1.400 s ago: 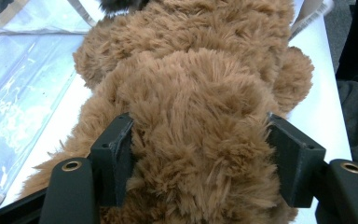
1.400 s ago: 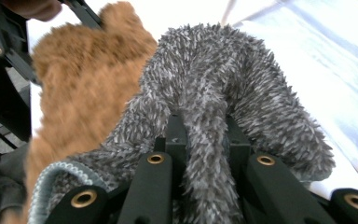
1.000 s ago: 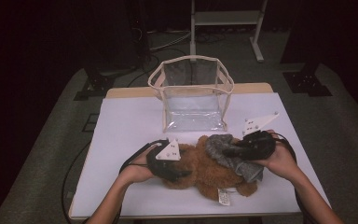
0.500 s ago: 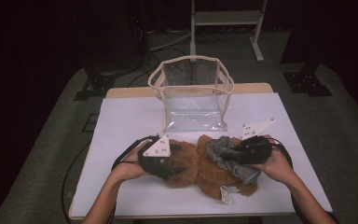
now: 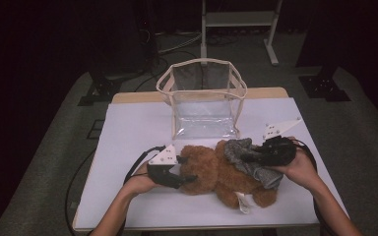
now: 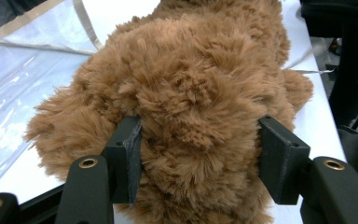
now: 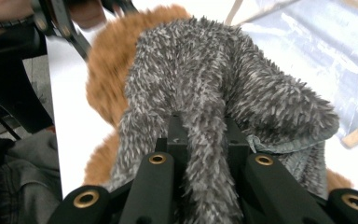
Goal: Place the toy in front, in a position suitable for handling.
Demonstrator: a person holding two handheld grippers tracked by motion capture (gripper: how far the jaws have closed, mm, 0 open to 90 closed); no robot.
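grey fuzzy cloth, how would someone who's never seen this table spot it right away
Start at the clear bag standing at the back of the white table. In front of it lies a brown teddy bear; the grey fuzzy cloth is draped over the bear's right end, pinched in the right gripper. It is the only grey, short-piled thing there.

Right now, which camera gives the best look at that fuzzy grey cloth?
The right gripper view: the grey cloth is close up, pinched in the right tool. The high view shows it small, draped on the brown teddy bear.
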